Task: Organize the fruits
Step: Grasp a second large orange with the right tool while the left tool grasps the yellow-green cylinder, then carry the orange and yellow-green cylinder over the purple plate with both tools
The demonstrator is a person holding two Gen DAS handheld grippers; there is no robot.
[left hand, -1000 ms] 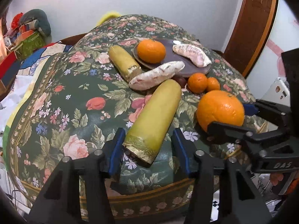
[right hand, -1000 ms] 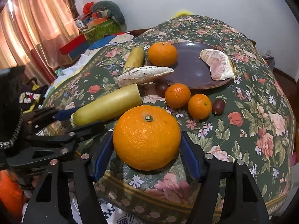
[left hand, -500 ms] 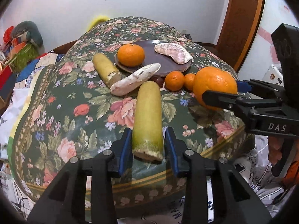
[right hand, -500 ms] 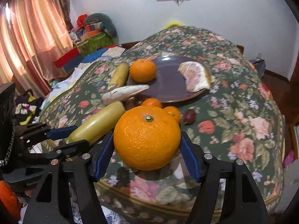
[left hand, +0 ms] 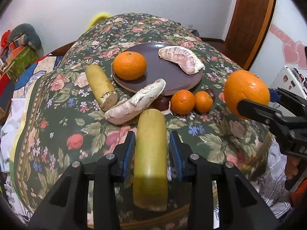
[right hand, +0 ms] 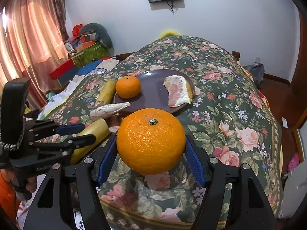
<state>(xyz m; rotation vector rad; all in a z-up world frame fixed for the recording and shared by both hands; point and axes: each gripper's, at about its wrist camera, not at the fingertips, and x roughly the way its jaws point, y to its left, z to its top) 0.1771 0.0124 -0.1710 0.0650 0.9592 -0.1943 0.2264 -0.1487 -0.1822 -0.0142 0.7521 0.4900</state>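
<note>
Right tool [right hand: 151, 153] clamps the big round orange [right hand: 151, 140] aloft; left tool [left hand: 151, 149] pinches the long yellow-green stalk [left hand: 150, 157], both lifted clear for carrying plateward.

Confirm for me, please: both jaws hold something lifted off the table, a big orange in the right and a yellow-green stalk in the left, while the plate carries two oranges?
Not quite. The plate carries one orange plus a peeled pomelo segment, as the left wrist view shows. The rest stands: the right gripper holds the big orange, the left gripper the yellow-green stalk.

dark fruit [left hand: 162, 102] half hidden behind peeled segment [left hand: 136, 101], small oranges hidden behind big orange [right hand: 151, 140] in right view
</note>
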